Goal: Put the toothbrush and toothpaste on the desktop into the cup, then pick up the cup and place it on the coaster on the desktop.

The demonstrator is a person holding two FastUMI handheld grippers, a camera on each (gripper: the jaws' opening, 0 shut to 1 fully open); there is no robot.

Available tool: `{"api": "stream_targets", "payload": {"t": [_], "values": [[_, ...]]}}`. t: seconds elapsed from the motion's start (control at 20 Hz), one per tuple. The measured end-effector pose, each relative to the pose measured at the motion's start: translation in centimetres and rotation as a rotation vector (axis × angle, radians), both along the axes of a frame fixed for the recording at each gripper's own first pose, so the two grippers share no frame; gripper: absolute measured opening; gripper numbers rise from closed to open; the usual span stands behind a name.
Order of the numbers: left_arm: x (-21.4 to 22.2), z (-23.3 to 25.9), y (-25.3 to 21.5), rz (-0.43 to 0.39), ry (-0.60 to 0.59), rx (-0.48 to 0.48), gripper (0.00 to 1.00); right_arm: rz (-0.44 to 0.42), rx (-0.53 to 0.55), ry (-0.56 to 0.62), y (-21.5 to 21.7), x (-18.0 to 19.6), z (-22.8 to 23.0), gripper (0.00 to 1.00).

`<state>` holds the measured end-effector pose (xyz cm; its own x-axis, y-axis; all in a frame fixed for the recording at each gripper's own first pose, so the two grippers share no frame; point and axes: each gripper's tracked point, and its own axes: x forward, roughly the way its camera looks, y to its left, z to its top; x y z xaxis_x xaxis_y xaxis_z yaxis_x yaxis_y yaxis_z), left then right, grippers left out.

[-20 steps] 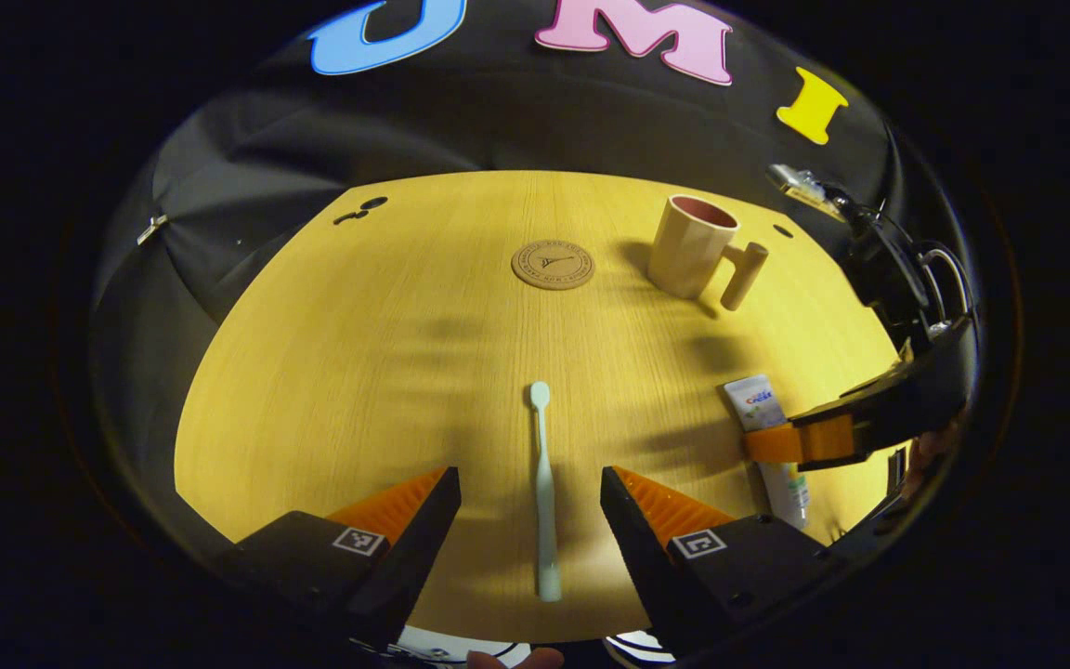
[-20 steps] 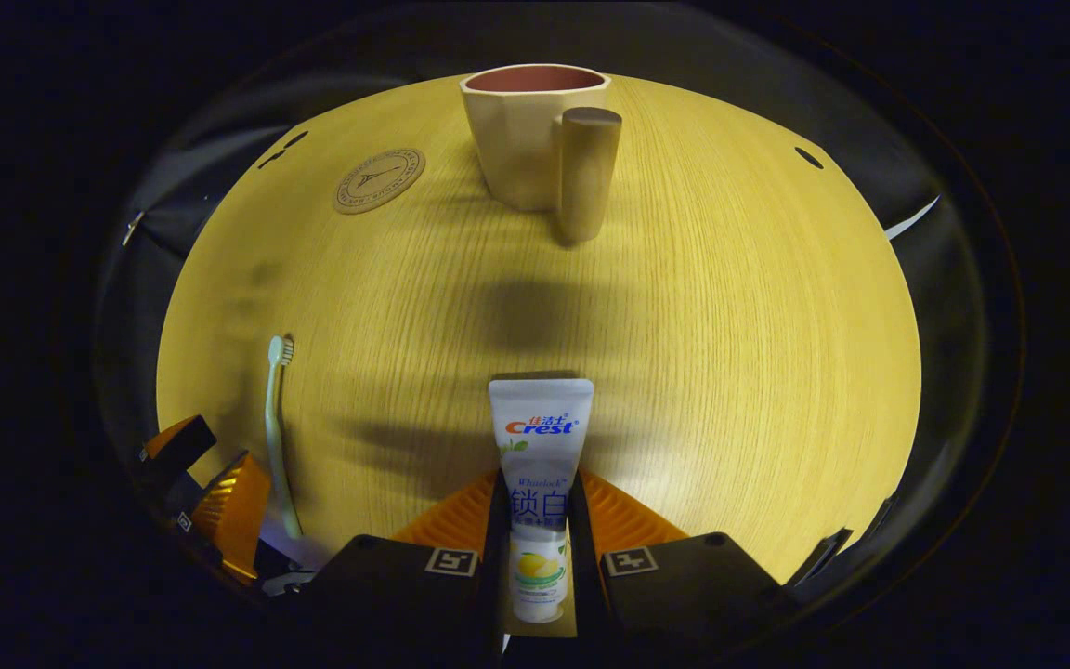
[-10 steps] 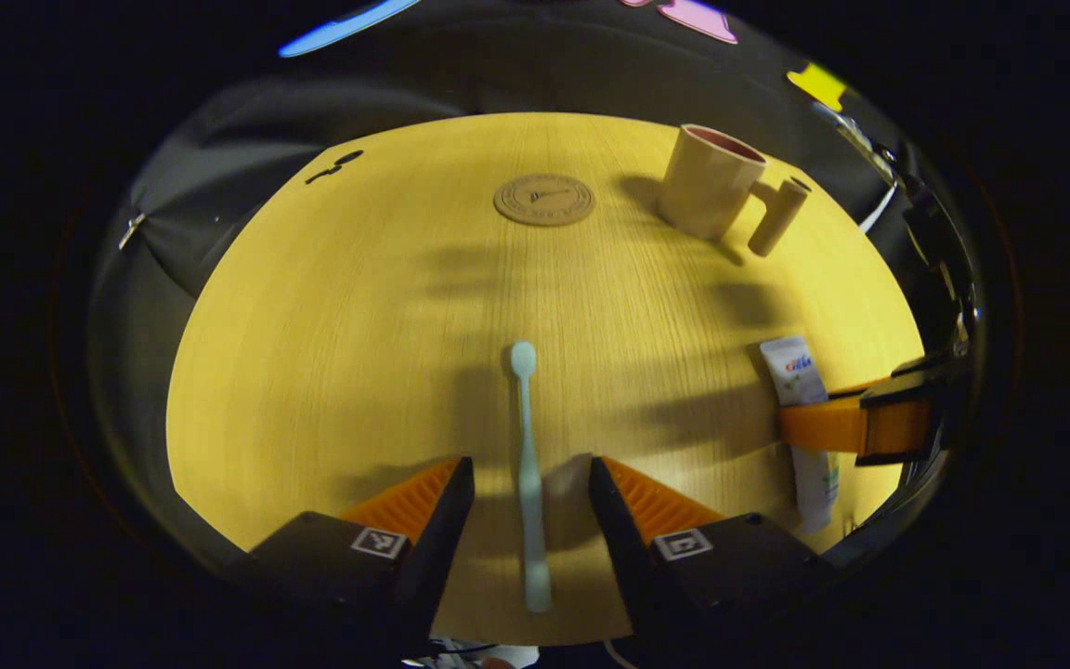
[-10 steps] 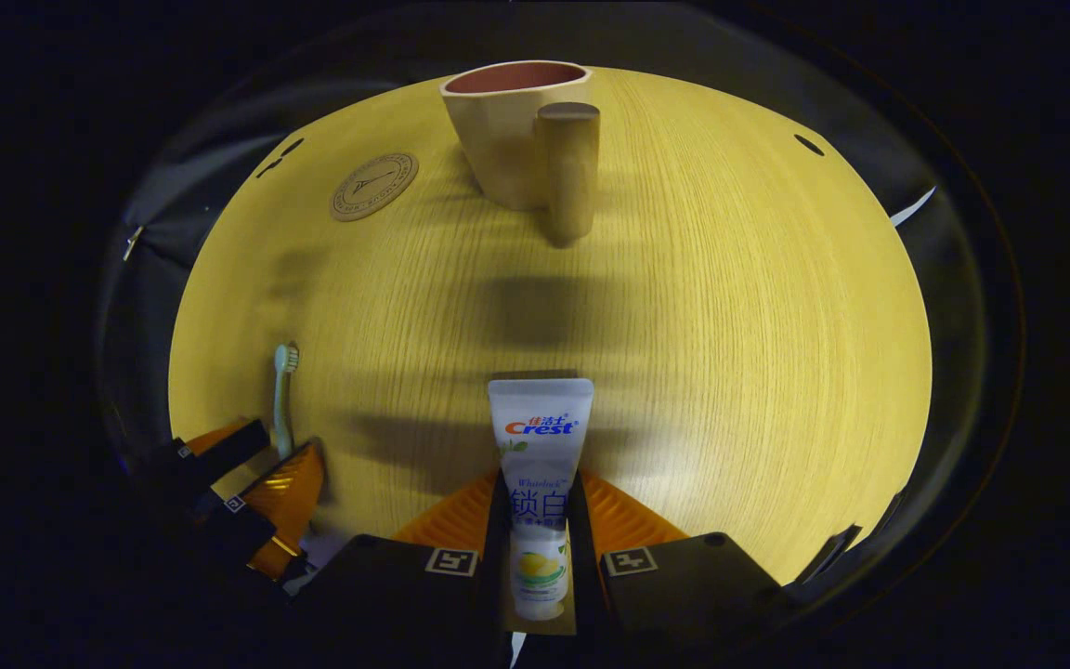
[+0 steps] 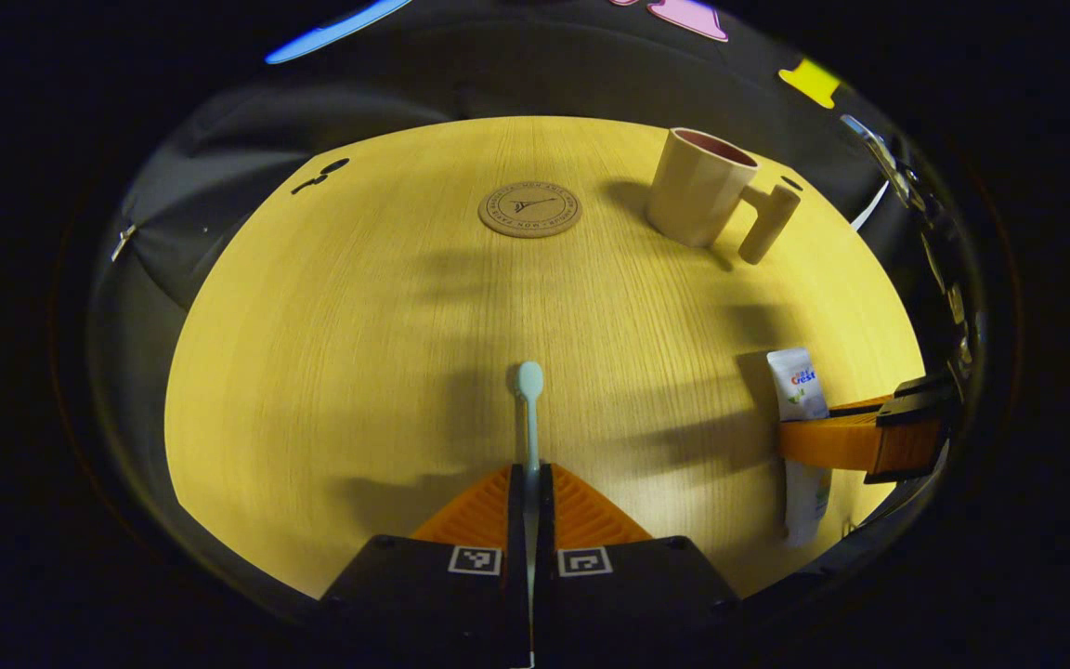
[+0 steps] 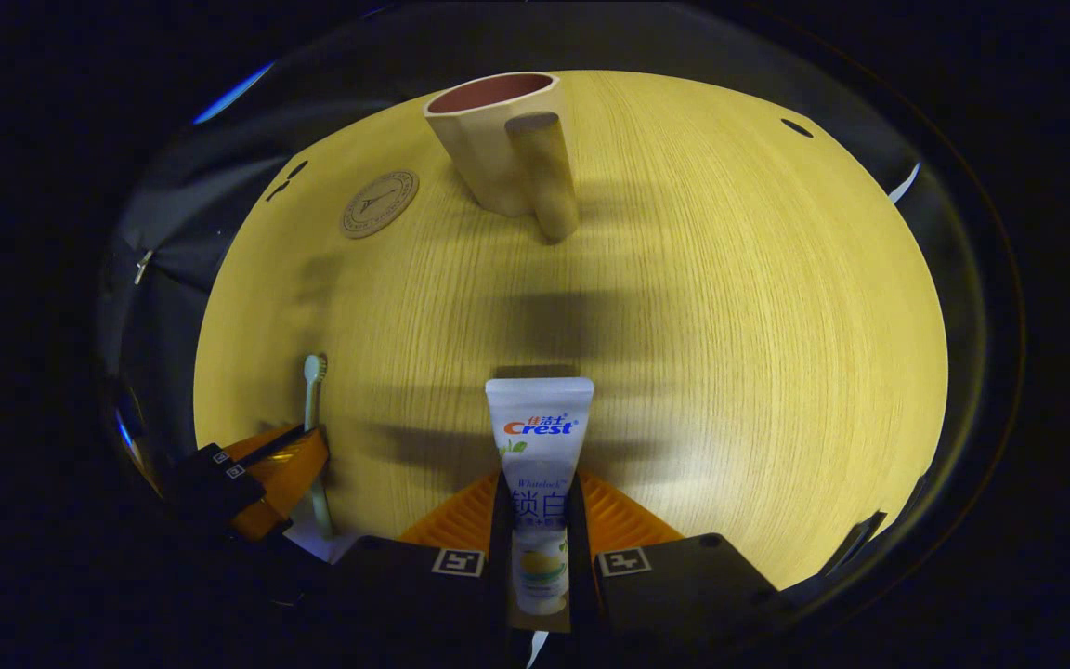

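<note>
Currently left gripper [image 5: 531, 483] pinches toothbrush [image 5: 529, 409], right gripper [image 6: 540, 506] pinches toothpaste [image 6: 540, 437]; thin brush handle may twist or snag the cup [image 5: 698, 186] rim.

Lit brightly from above on the wooden desktop [image 5: 358, 353], dim and murky beyond its edge. Crossed by soft, banded shadows at mid-table, with a darker one beside the cup [image 6: 489, 139]. Bent hard by fisheye curvature toward the rim. Sharp at centre, slightly smeared at the edges; no harsh glare.
</note>
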<state>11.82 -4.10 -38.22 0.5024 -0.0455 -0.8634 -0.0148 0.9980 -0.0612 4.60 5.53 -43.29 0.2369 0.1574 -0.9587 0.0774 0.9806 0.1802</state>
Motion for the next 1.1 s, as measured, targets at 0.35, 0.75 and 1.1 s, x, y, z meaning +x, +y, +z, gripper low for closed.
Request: {"api": "stream_targets", "payload": {"t": [0.35,0.75,1.1], "values": [[-0.5,3.7,0.3,0.009,-0.130,-0.072,0.06,-0.042,0.022,-0.170,-0.1,0.4,2.3,0.26],[-1.3,11.7,-1.3,-0.036,-0.375,-0.131,0.06,-0.052,0.118,-0.481,0.6,1.4,8.8,0.22],[-2.8,22.0,-1.3,-0.027,-0.603,-0.181,0.06,-0.021,0.123,-0.733,0.5,1.5,18.9,0.22]]}}
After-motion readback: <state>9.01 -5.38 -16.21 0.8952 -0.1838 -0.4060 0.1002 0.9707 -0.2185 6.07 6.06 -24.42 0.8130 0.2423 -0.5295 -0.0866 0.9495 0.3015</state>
